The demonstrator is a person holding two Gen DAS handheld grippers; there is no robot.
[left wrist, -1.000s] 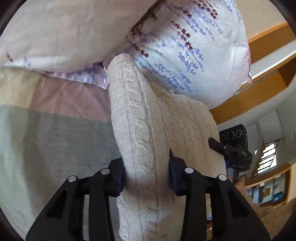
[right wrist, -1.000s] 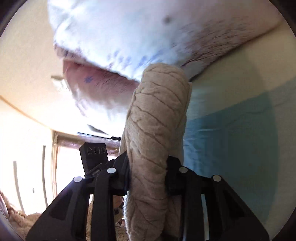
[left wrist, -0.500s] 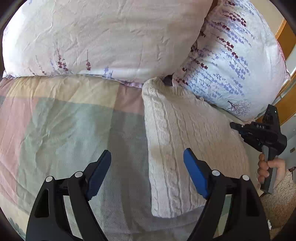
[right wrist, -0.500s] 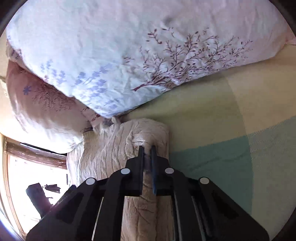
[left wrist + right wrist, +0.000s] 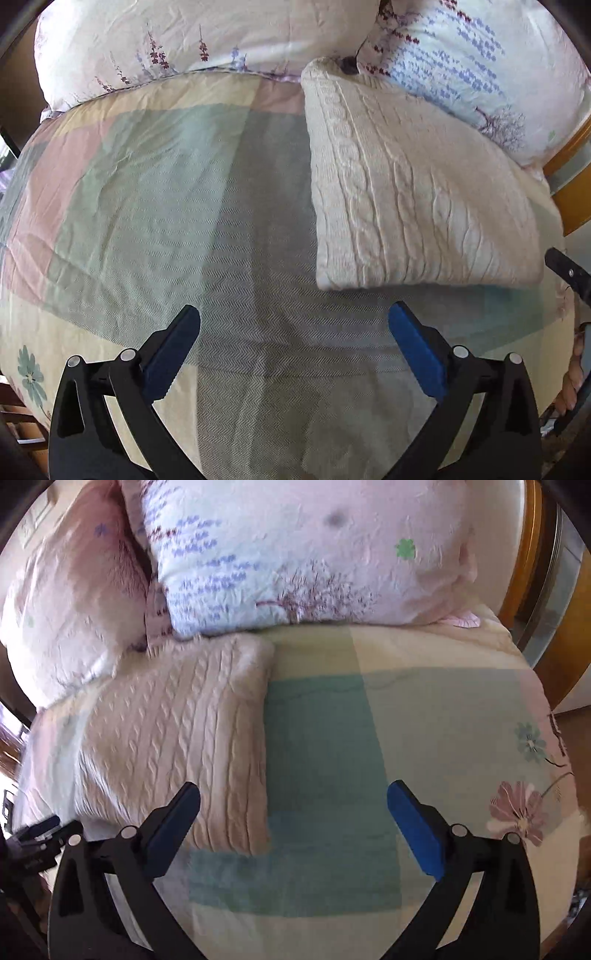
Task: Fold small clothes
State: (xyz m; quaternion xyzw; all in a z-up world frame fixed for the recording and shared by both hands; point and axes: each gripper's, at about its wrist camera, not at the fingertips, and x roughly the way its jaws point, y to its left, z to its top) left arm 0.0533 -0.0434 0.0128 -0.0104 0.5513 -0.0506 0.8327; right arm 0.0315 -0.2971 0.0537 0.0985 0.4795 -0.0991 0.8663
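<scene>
Blue pads face each other across wide gaps: the left gripper (image 5: 293,347) and the right gripper (image 5: 293,825) both stand spread apart, holding nothing, above the patchwork quilt (image 5: 155,206). The cream cable-knit sweater (image 5: 406,192) lies folded into 1 thick rectangle on the quilt, its far edge tucked against 2 floral pillows (image 5: 295,554). Likely soft, bulky, light, not slippery; the knit should compress under the pads. Best hold: a folded edge or corner, pinching every layer together so the stack does not slump.
</scene>
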